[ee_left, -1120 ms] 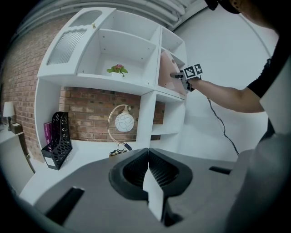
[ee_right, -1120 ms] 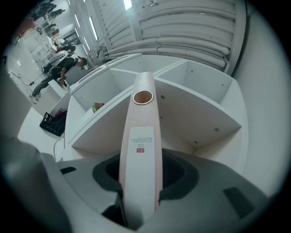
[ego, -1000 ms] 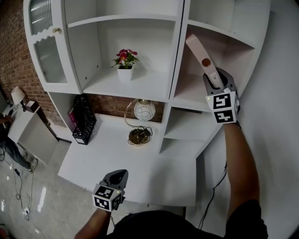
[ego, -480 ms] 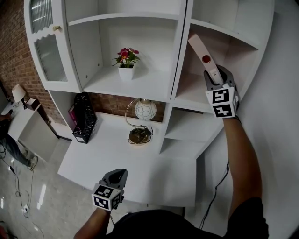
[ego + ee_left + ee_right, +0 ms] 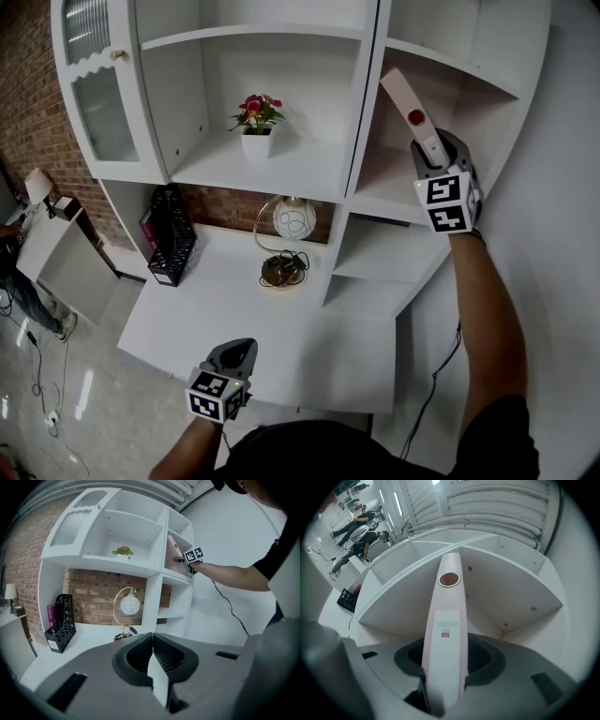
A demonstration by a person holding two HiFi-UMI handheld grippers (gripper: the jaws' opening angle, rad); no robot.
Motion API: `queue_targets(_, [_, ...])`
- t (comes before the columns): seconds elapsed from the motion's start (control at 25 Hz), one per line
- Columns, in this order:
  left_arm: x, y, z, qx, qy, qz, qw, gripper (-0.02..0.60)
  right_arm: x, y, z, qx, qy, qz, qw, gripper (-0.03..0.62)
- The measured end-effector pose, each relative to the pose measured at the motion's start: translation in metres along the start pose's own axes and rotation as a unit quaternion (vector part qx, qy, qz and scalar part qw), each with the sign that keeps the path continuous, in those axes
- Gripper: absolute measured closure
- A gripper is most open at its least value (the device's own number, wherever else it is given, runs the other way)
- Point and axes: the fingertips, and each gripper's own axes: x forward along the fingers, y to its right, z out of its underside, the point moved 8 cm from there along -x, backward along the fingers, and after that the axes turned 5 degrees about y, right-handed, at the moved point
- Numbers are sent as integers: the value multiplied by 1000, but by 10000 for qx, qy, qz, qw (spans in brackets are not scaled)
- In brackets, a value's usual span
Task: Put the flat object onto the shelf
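Right gripper [image 5: 443, 667], jaws just easing wider yet clasping the edges of a long flat pale-pink plastic piece [image 5: 446, 616] with a round red spot, piece leaning tilted inside white upper-right shelf compartment [image 5: 487, 103], left gripper [image 5: 153, 649] closed, empty.

Right gripper [image 5: 440, 667] jaws wider round object [image 5: 447, 597]

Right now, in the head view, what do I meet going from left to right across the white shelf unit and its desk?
black file holder → potted flower → round lamp → flat pink object
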Motion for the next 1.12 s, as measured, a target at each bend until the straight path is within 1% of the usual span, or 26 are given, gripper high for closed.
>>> queue_targets(0.16, [-7, -5, 3, -27, 32, -52, 10000, 575, 0, 0, 0, -49, -212, -23, 9998, 390])
queue_targets(0.28, [-12, -8, 3, -36, 57, -55, 10000, 575, -6, 0, -6, -92, -257, -12, 9996, 385])
queue_targets(0.44, [-15, -11, 6, -51, 37, 12, 10000, 575, -23, -3, -19, -277, -109, 78, 9995, 385])
queue_targets(0.56, [-16, -10, 7, -36, 16, 110, 9999, 575, -42, -6, -28, -267, 35, 180, 9995, 387])
queue_targets(0.64, [-15, -8, 8, -2, 0, 208, 9998, 577, -59, -9, -32, -117, 148, 243, 9995, 388])
queue_targets(0.76, [-14, -7, 8, 42, -22, 355, 9994, 577, -84, -17, -36, 297, 223, 208, 9991, 391])
queue_targets(0.92, [-16, -7, 8, 105, -29, 489, 9987, 577, -112, -42, -31, 927, 116, -71, 9956, 398])
queue_targets(1.12, [-17, -9, 4, 187, 44, 569, 9982, 577, -143, -85, -16, 1448, -135, -427, 9884, 401])
